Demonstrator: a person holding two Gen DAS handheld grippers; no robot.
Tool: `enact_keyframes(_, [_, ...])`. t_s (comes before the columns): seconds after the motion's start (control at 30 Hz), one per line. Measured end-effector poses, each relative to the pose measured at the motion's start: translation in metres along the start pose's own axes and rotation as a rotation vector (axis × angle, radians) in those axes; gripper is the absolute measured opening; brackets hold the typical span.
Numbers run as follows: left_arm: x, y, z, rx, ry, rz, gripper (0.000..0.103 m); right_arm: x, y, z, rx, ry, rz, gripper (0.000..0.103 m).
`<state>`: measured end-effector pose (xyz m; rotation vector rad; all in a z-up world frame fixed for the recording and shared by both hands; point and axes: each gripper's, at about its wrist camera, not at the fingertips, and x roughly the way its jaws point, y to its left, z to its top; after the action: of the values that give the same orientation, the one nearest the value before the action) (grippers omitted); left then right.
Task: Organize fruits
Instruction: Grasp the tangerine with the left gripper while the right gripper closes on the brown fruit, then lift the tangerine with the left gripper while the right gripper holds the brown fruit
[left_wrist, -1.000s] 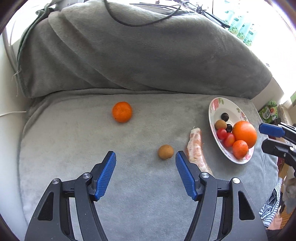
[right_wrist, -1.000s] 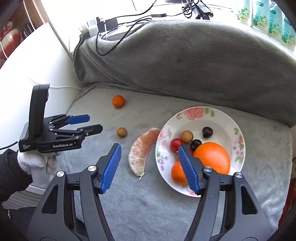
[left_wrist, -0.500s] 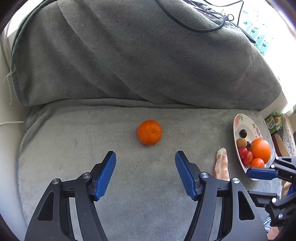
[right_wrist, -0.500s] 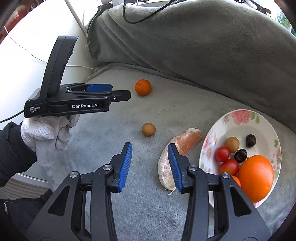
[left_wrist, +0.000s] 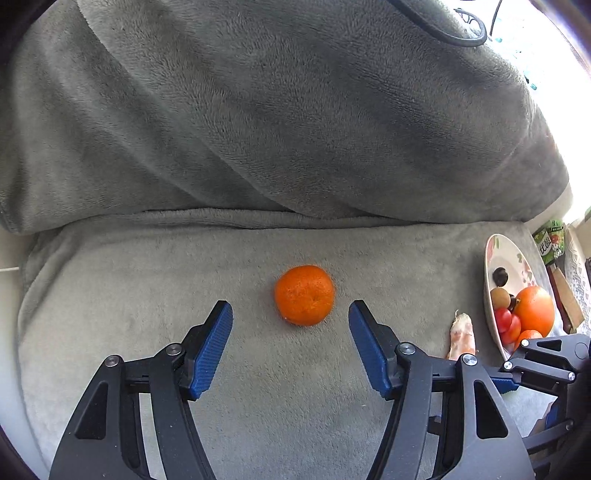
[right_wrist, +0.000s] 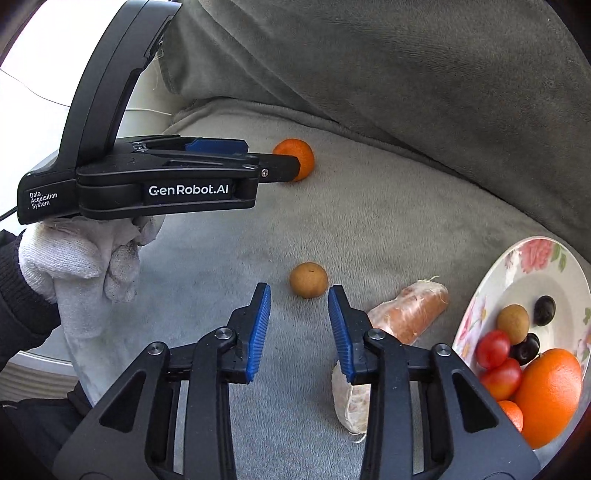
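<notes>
While the left claw (left_wrist: 290, 325) hangs over the grey fleece blanket (left_wrist: 147, 295) with its blue pads (left_wrist: 210, 350) standing well apart, a mandarin (left_wrist: 304, 294) lies on the blanket just ahead of the gap between them, touching neither pad. Seen from the right wrist, the same claw reaches in from the left, gripped by a hand in a white knit glove (right_wrist: 85, 258), and its tip overlaps the mandarin (right_wrist: 297, 157) in that view.

Lower down, the right claw (right_wrist: 299, 295) points steeply at the blanket; its jaws are closing, and a small brown round fruit, perhaps a longan (right_wrist: 308, 280), sits just beyond the pad tips, with nothing pressed between them. Immediately right of this claw lies a peeled citrus segment (right_wrist: 410, 314) in its pale membrane, partly hidden behind the right finger.

At the right edge stands a floral-rimmed plate (right_wrist: 532, 254), resting on the blanket. On it are a large orange (right_wrist: 550, 391), a smaller orange fruit half out of view, two cherry tomatoes (right_wrist: 493, 349), another brown longan-like fruit (right_wrist: 512, 319) and two dark round fruits (right_wrist: 545, 310). Behind everything rises a blanket-covered hump, with a black cable (left_wrist: 443, 29) lying across its top.
</notes>
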<state>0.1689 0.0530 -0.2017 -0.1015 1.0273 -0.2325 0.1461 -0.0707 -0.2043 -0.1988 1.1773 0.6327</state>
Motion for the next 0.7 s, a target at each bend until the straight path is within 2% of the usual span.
enact_keyframes(0.23, [0.014,-0.009,0.005,0.014,0.008,-0.002,0.061,0.011,0.0,0.006,-0.004,0.021,-0.002,0.034])
enact_keyframes(0.37, [0.022,-0.015,0.008,0.015,0.012,0.0,0.059,0.018,0.001,0.007,-0.011,0.037,-0.01,0.029])
enact_keyframes(0.53, [0.027,-0.016,0.011,0.025,0.019,0.006,0.051,0.025,0.003,0.013,-0.02,0.053,-0.018,0.027])
enact_keyframes(0.63, [0.028,-0.015,0.011,0.023,0.022,0.003,0.041,0.028,0.006,0.016,-0.026,0.056,-0.017,0.027])
enact_keyframes(0.7, [0.028,-0.015,0.012,0.028,0.022,0.002,0.038,0.03,0.008,0.019,-0.034,0.057,-0.022,0.027])
